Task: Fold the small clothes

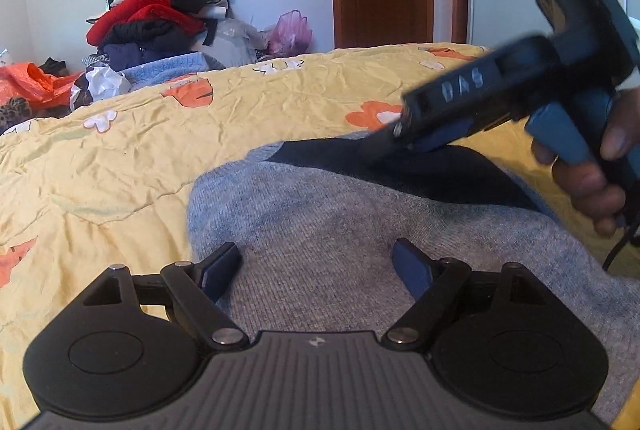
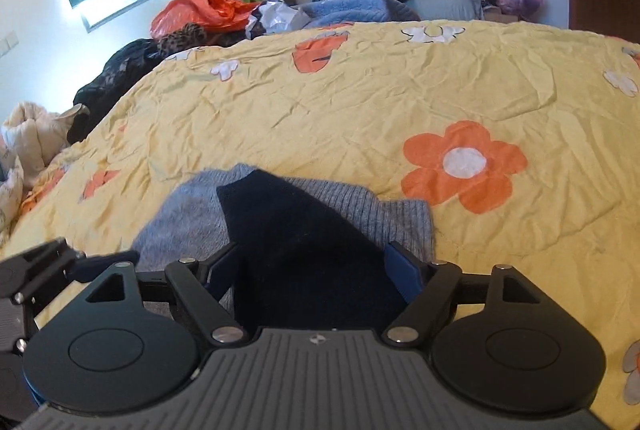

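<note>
Knitwear first: from the left wrist view, a grey sweater (image 1: 360, 230) lies spread on the yellow flowered quilt (image 1: 140, 158), with a dark navy panel (image 1: 420, 170) at its far end. The left gripper (image 1: 316, 266) hovers over the grey body with its fingers spread apart and nothing between them. Beyond the navy panel the right gripper (image 1: 384, 142) comes in blurred, a hand (image 1: 592, 182) wrapped round its handle; from here one cannot tell how its jaws stand. Past the quilt's far edge sits a heap of red and black clothes (image 1: 160, 10).

Over to the right wrist view. The same sweater (image 2: 192, 218) sits at the near edge of the quilt (image 2: 360, 102), its ribbed grey hem (image 2: 392, 218) showing beside the navy panel (image 2: 304, 242). The right gripper (image 2: 316, 266) has its fingers released, parted on either side of the navy cloth without pinching it.

Judging by the knit, this piece looks soft, light and limp: it should drape and sag rather than hold a crease, and it may drag on the crumpled quilt. Best holds are likely the ribbed hem and the outer corners, pinching both layers together.
</note>
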Motion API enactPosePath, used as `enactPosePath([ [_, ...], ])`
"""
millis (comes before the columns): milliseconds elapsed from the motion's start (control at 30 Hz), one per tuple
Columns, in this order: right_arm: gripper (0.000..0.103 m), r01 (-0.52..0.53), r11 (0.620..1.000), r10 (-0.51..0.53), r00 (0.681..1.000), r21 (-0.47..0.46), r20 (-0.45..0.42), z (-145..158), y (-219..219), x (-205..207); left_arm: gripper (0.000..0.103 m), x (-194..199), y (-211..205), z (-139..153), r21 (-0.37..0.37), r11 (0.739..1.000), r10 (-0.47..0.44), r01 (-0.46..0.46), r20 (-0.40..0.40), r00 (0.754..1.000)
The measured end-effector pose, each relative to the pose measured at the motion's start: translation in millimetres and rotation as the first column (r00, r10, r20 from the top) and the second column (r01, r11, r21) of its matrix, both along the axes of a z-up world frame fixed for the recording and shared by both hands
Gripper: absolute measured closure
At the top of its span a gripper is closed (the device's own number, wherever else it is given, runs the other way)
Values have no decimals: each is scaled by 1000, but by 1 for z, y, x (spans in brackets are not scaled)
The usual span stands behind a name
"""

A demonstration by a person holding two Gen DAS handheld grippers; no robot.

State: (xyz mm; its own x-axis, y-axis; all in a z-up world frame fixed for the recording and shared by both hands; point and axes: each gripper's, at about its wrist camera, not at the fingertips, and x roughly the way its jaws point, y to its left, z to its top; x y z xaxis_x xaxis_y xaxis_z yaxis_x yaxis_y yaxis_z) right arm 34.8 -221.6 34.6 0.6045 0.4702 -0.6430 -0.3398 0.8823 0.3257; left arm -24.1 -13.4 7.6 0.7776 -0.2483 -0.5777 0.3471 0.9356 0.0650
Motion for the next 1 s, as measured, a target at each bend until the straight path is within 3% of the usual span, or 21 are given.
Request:
enactPosePath([
  [67,34,62,997,-62,998,40,4,8,-6,-1,19,1,0,0,-2,1000,2,-2,0,1000],
  [133,34,8,998,-11,999,63,47,17,0,-7,19,2,-1,0,2,1000,2,-2,1,1000],
  [233,31,-71,997,70,995,17,72,24,22,-16,19,2,-2,0,5,1000,3,-3,1,1000],
  [367,25,-63,996,62,998,-70,-17,-8,38,6,19,2,-2,0,5,1000,7,-7,3,1000],
  [400,24,-74,996,77,995,-59,58,-14,35,4,19,2,-2,0,5,1000,7,-7,3,1000],
  [433,24,-86,994,91,993,-64,79,-18,35,5,19,3,-2,0,6,1000,8,-8,3,1000],
  [567,26,-62,995,66,997,-83,47,-10,37,4,19,2,-2,0,6,1000,7,-7,6,1000],
  [600,31,-37,996,40,998,-76,38,-5,35,0,19,1,-2,0,5,1000,8,-8,8,1000],
  [700,31,5,1000,-5,999,-3,52,9,18,-23,19,0,-2,0,6,1000,10,-10,12,1000],
  [800,26,-40,998,36,997,52,70,17,13,-49,19,0,-2,0,11,1000,10,-10,15,1000],
  [867,23,-66,998,65,997,20,47,9,19,-51,19,-1,-3,1,18,1000,11,-11,19,1000],
  [967,27,-53,996,59,995,-73,85,-6,23,-46,18,-11,-4,7,42,998,46,-48,48,998],
  [1000,35,-26,997,31,997,-70,72,-2,20,-45,18,-18,-1,11,39,997,63,-65,54,997],
])
